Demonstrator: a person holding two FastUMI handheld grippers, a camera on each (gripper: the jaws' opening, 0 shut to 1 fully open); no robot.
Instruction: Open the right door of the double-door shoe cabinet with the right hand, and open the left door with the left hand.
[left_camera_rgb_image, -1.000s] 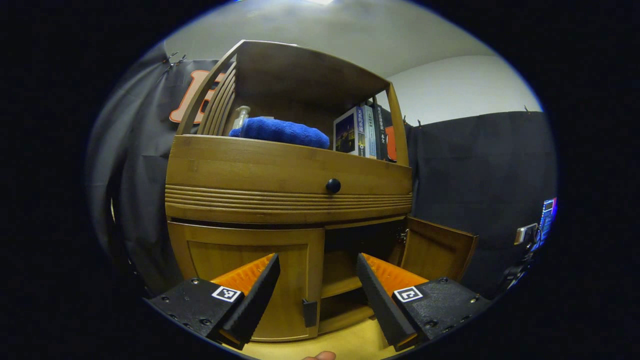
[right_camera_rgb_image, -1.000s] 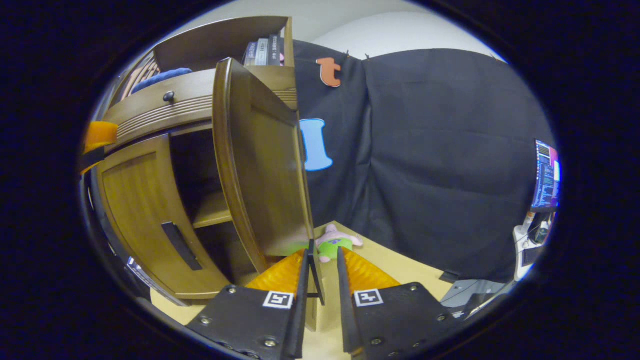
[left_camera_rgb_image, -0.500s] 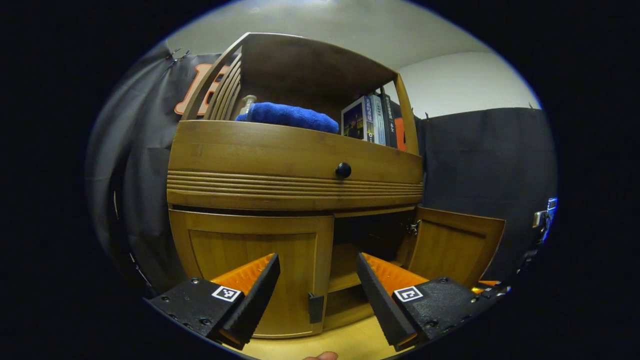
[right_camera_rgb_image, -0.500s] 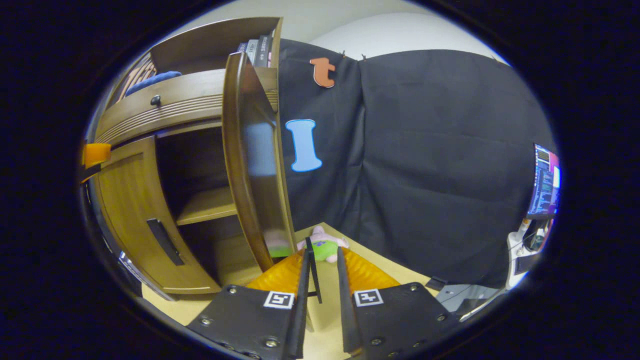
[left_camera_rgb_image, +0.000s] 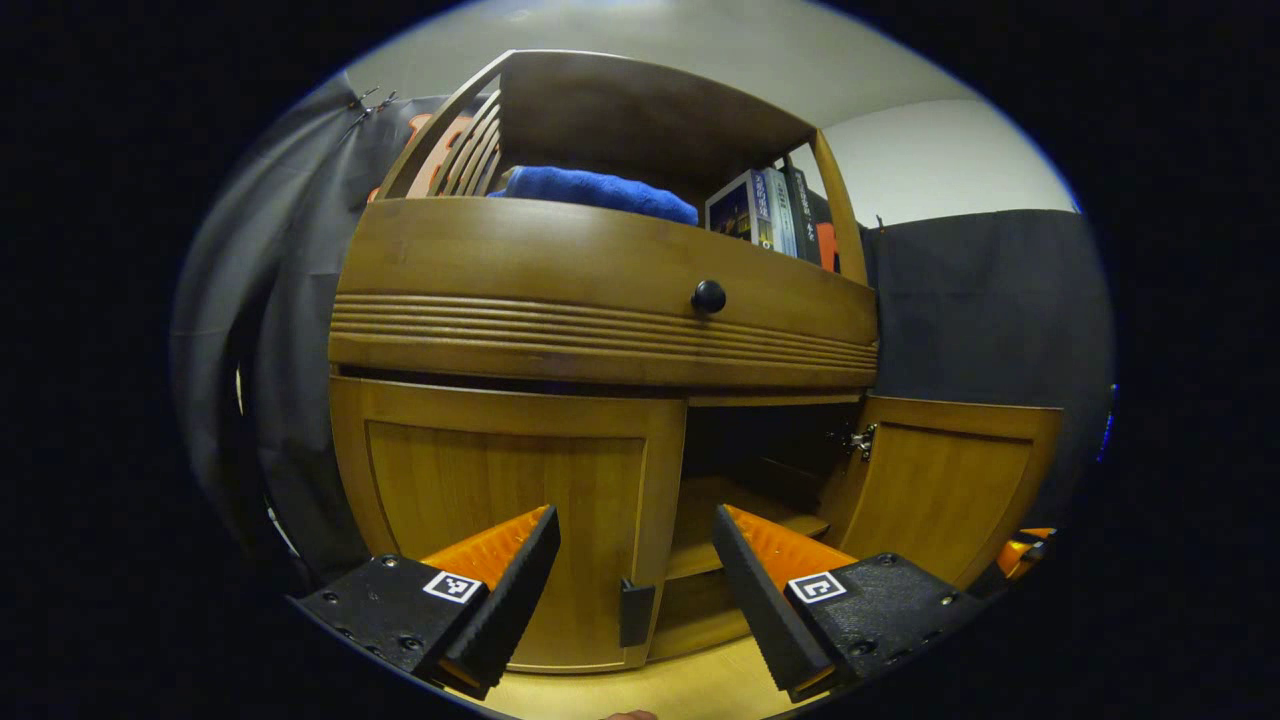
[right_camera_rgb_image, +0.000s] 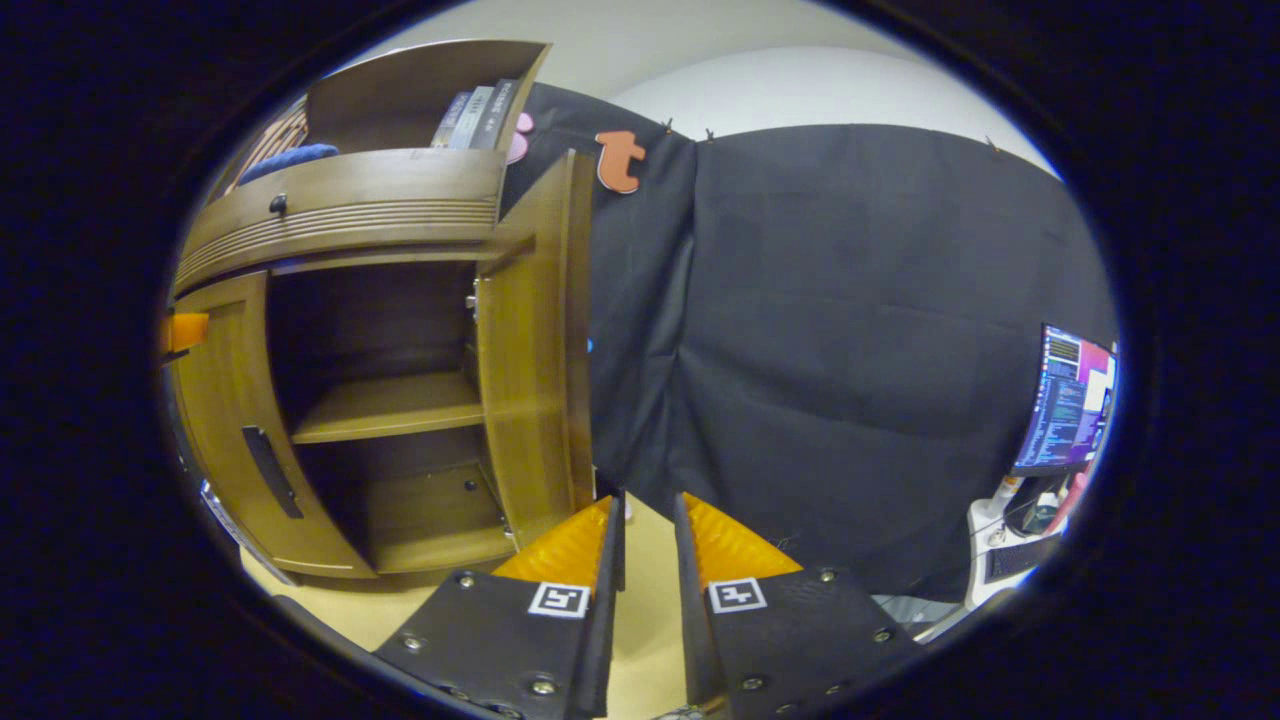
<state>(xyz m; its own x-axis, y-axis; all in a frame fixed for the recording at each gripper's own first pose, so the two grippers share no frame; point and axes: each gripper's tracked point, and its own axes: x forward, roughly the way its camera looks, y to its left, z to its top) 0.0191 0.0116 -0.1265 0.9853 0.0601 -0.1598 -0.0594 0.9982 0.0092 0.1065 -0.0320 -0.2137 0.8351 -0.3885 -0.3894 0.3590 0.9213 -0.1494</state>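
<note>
Our right door now stands swung wide, right hand-held gripper nearly closed, handle apparently released; left hand-held gripper spread before the shut left door.

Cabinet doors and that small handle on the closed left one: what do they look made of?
The left door and the open right door look like wood or wood veneer with a smooth, slightly glossy brown finish: grain streaks and soft reflections show. The handle is a dark, matte tab, possibly plastic or painted metal; I cannot tell which.
</note>
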